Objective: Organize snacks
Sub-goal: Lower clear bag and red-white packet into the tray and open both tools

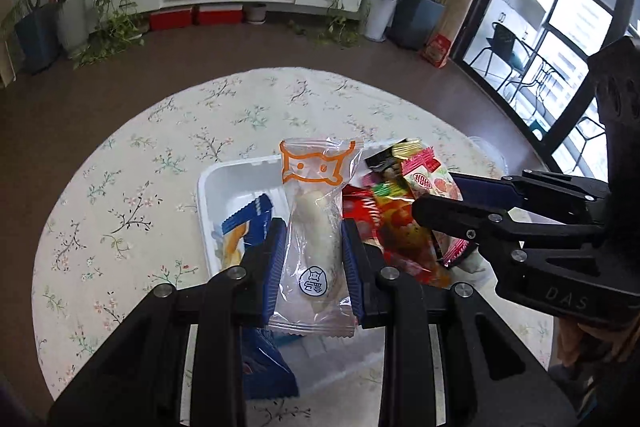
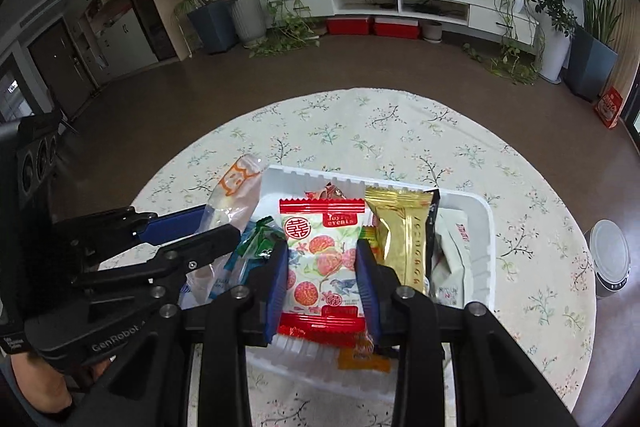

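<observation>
Snacks fill a white plastic tray on a round table with a floral cloth. The left gripper is clamped on a clear packet with an orange cat-face print, a pale roll visible inside, held above the tray. The right gripper pinches a red-edged lychee-print packet, beside a gold wafer wrapper.

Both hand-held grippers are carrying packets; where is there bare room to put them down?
The floral tablecloth beyond the white tray lies bare, as does the cloth left of the tray. The tray's right side is crowded with packets; a grey lidded container stands at the right.
</observation>
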